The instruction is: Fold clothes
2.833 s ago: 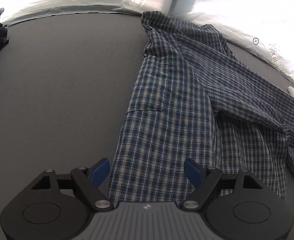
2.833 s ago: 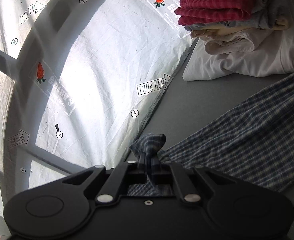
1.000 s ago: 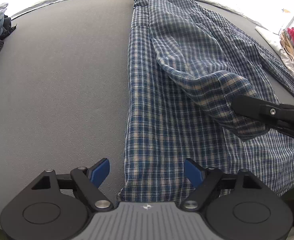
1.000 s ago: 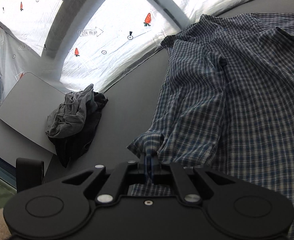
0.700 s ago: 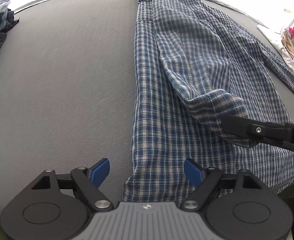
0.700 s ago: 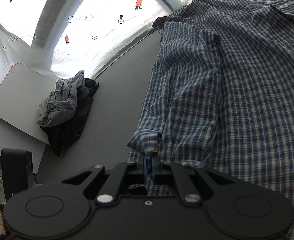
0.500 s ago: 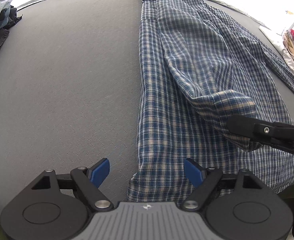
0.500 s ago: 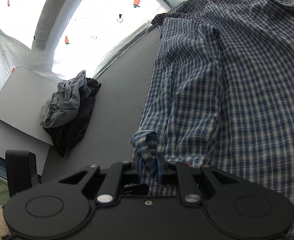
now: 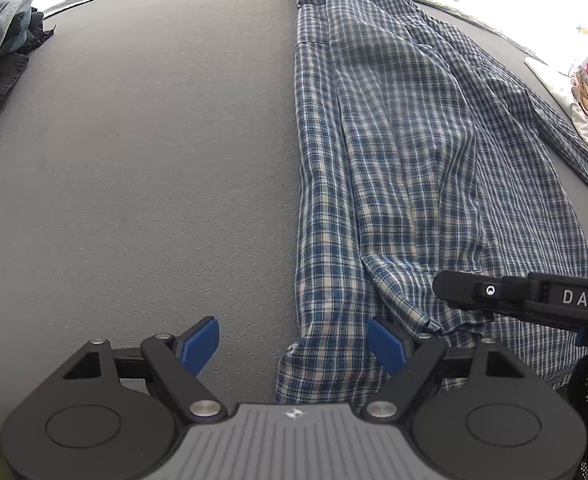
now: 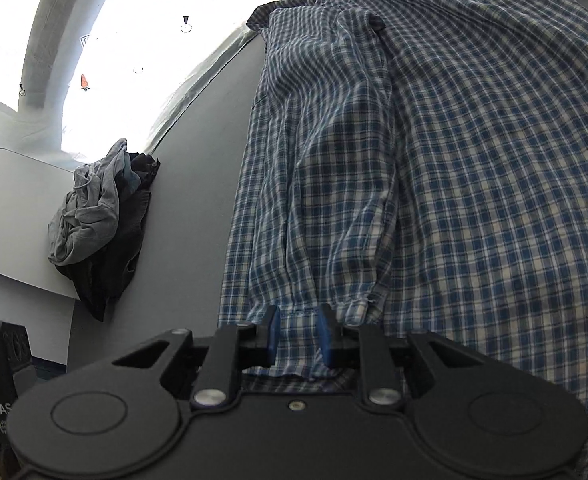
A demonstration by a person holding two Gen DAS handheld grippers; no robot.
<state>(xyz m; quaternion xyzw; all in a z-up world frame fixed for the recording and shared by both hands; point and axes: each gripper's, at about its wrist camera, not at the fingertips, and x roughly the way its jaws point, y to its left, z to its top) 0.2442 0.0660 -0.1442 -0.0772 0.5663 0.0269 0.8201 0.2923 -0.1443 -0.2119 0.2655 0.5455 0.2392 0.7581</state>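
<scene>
Since a second ago your right tongs [image 10: 297,336] have carried the sleeve cuff [image 10: 306,312] down across the plaid shirt [image 9: 414,152] and let it go: the blue pads now stand slightly apart, the cuff lying loose between them, so the sleeve rests folded lengthwise over the body. That shirt lies spread on the grey bench [image 9: 153,140], its near hem at your left tongs [image 9: 294,344], which hang wide and released over that hem, likely poised for the next fold, with the crumpled clothes [image 10: 93,216] well apart at the edge

Grey table [image 9: 133,160], carrot-print sheet [image 10: 153,40]
</scene>
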